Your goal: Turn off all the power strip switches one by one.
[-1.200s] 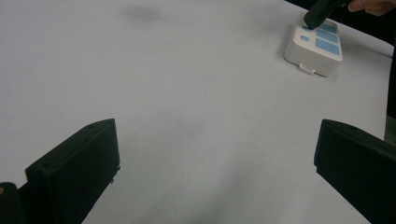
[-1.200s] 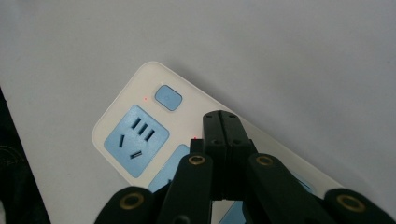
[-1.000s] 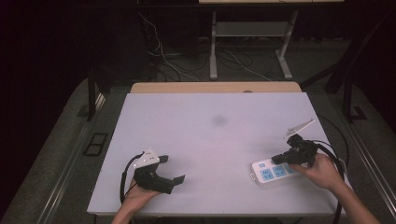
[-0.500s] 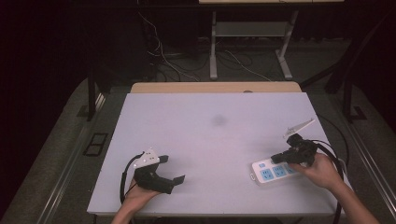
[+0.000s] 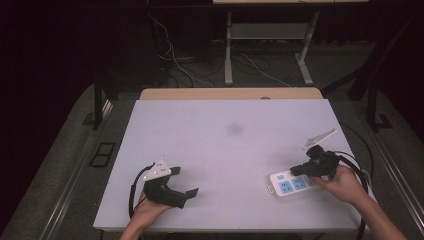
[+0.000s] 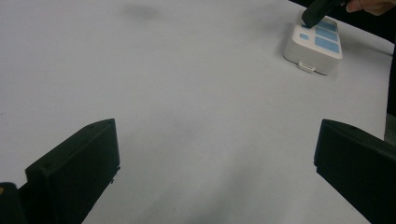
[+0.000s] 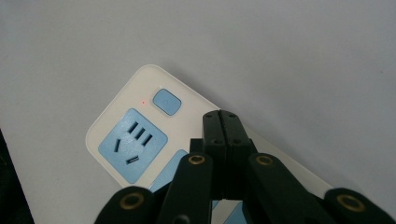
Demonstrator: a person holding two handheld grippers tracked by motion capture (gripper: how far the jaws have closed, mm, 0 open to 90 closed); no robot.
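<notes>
One white power strip (image 5: 292,183) with blue socket faces lies near the table's (image 5: 225,145) right front corner, just inside the front edge, the wide middle and far half of the top bare around a faint dark smudge (image 5: 234,129). Right gripper (image 5: 301,170), jaws pressed together on nothing, hovers over the strip's socket end; left gripper (image 5: 186,186), jaws spread wide and empty, rests by the front left edge; both sit as they did a second ago. The right gripper view alone shows the strip's blue button (image 7: 167,101) and a small red light (image 7: 142,100).
</notes>
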